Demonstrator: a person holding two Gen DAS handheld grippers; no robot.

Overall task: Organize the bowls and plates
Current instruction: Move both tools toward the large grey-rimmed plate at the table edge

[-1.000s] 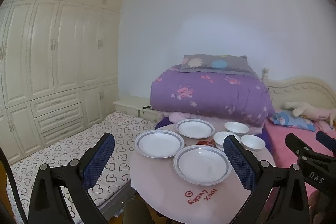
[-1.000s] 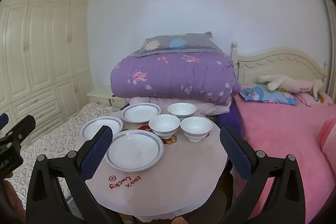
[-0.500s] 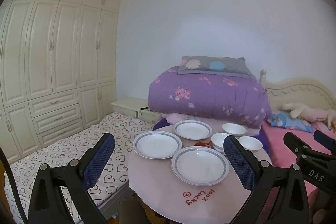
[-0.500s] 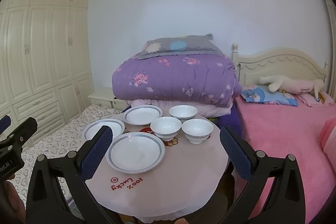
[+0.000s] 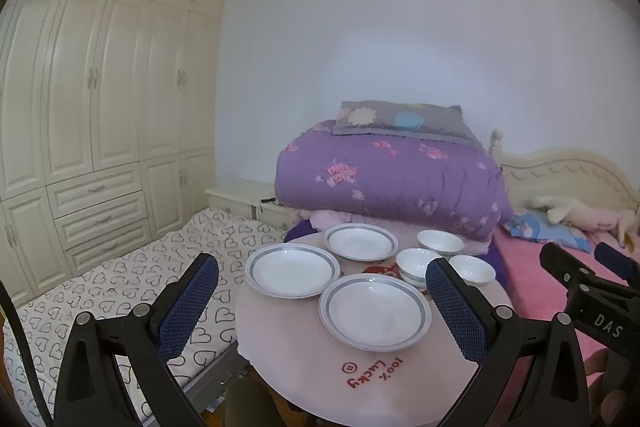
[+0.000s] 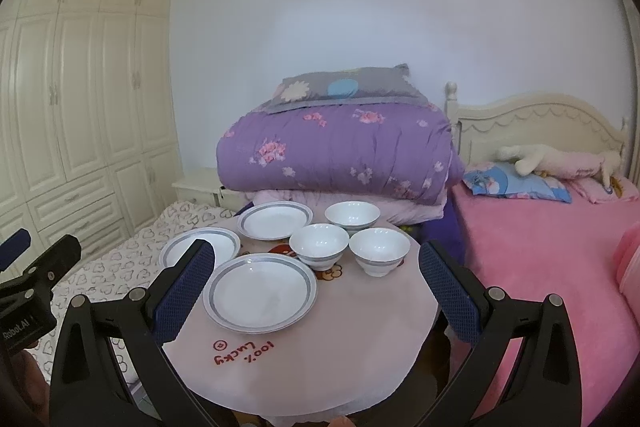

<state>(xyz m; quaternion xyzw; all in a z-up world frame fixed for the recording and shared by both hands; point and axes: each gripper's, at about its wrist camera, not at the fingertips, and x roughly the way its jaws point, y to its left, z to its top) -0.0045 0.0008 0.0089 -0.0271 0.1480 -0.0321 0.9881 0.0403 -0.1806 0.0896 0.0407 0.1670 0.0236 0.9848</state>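
Round table [image 6: 360, 347] with three plates [image 6: 260, 293] spread singly on its left half and three bowls [image 6: 319, 245] clustered on the right, none stacked, so sorting has evidently not begun. Left gripper [image 5: 320, 311] and right gripper [image 6: 312, 291] hover before the near edge, jaws spread wide, empty, presumably ready to approach. Tablecloth print reads "100% Lucky"; gripper bodies show "DAS" and "Robot.AI".

Two handheld grippers — black frames, blue pads

Left gripper [image 5: 322, 301], right gripper [image 6: 316, 279]: silver screws; white "DAS", "Robot.AI" markings.
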